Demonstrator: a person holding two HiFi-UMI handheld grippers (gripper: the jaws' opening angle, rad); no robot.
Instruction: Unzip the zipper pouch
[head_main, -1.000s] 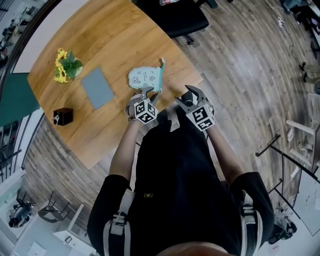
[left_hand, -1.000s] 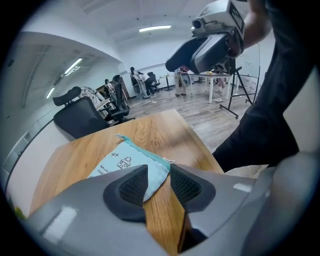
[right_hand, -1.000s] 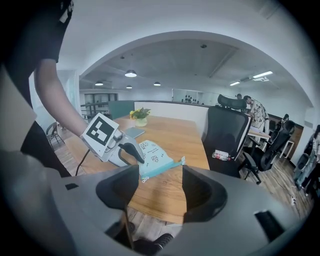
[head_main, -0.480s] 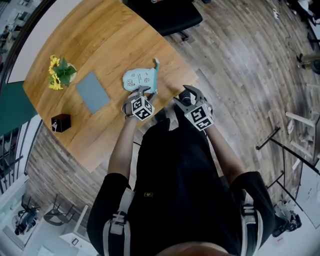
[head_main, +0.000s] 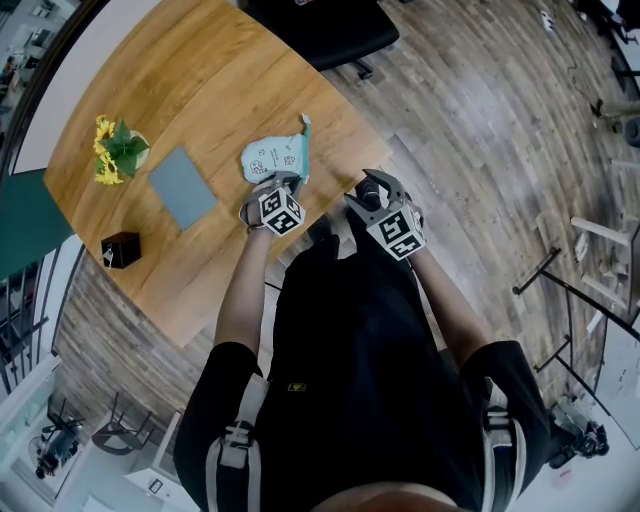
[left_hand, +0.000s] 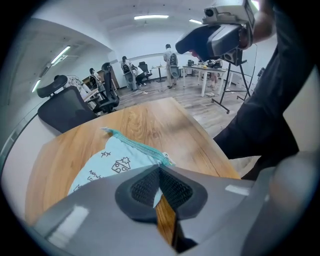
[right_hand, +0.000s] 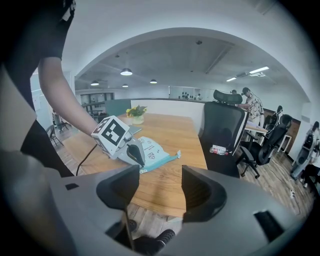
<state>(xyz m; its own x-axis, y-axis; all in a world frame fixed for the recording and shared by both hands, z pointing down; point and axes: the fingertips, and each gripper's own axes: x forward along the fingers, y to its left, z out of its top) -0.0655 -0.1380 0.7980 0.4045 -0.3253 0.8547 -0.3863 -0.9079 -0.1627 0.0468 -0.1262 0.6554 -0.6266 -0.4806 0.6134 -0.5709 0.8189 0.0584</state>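
A light blue zipper pouch (head_main: 270, 158) with small drawings lies flat on the wooden table (head_main: 220, 80) near its right edge. Its teal zipper runs along the right side (left_hand: 135, 145). My left gripper (head_main: 278, 183) sits at the pouch's near edge with its jaws shut, and a sliver of the pouch fabric (left_hand: 115, 160) shows pinched between the pads (left_hand: 142, 187). My right gripper (head_main: 370, 185) hangs open beyond the table's edge, over the floor, with nothing between its jaws. In the right gripper view the pouch (right_hand: 152, 150) lies under the left gripper (right_hand: 135, 152).
A pot of yellow flowers (head_main: 115, 150), a grey notebook (head_main: 182, 187) and a small black box (head_main: 120, 250) stand on the table's left part. A black office chair (head_main: 310, 25) is at the far edge. Wood floor lies to the right.
My left gripper has moved forward onto the pouch's near edge and its jaws have shut there. The right gripper has stayed open beside the table.
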